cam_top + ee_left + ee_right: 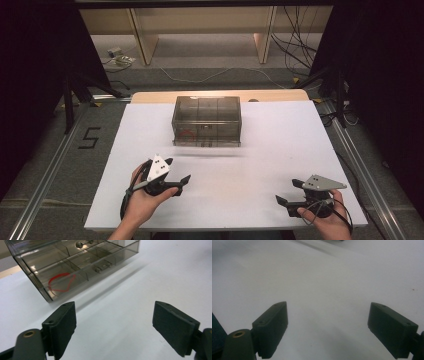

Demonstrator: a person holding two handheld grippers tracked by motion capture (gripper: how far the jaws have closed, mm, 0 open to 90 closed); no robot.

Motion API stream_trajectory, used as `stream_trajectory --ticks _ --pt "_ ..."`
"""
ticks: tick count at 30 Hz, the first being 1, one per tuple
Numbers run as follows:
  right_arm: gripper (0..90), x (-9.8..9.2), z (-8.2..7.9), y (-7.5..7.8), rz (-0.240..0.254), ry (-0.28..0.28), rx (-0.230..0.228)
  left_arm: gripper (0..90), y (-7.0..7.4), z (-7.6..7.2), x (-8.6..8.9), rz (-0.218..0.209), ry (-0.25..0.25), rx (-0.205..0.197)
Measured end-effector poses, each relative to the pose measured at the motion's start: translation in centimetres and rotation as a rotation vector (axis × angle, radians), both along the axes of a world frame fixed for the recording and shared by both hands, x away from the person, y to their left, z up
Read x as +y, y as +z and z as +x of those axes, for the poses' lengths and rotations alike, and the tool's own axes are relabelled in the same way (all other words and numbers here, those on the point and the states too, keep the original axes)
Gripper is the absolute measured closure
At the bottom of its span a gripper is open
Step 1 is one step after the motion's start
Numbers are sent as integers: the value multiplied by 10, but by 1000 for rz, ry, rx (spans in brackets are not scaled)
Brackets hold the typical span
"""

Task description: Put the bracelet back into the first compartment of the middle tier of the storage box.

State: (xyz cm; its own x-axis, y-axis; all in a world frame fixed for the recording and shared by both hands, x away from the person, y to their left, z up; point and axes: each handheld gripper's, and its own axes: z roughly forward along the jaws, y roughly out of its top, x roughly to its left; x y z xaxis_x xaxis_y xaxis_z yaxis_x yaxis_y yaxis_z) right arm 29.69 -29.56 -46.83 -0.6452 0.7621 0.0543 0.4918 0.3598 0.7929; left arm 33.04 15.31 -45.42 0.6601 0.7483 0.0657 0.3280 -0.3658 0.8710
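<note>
A smoky clear plastic organiser box [206, 121] with several compartments stands at the far middle of the white table top [260, 150]. In the left gripper view the box [75, 262] lies tilted ahead of the jaws, with a red rubber band [61, 282] in one near compartment and a small metal part [79, 244] farther in. My left gripper [178, 170] [115, 315] is open near the front left, short of the box, with nothing between its jaws. My right gripper [287, 191] [328, 315] is open at the front right over bare table.
Wooden shelf legs [142, 42] and loose cables [295, 45] lie on the floor beyond the table. A black "5" [89, 137] marks the floor at the left. Metal rails [45, 180] run along both sides of the table.
</note>
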Motion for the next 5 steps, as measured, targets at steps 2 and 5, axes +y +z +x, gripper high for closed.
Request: stream_trajectory --ticks 2,5 --pt "173 0 0 0 -1 2 0 193 -4 -7 0 -1 -4 1" --pt "173 0 0 0 -1 3 2 191 -7 -13 -5 -4 -17 16"
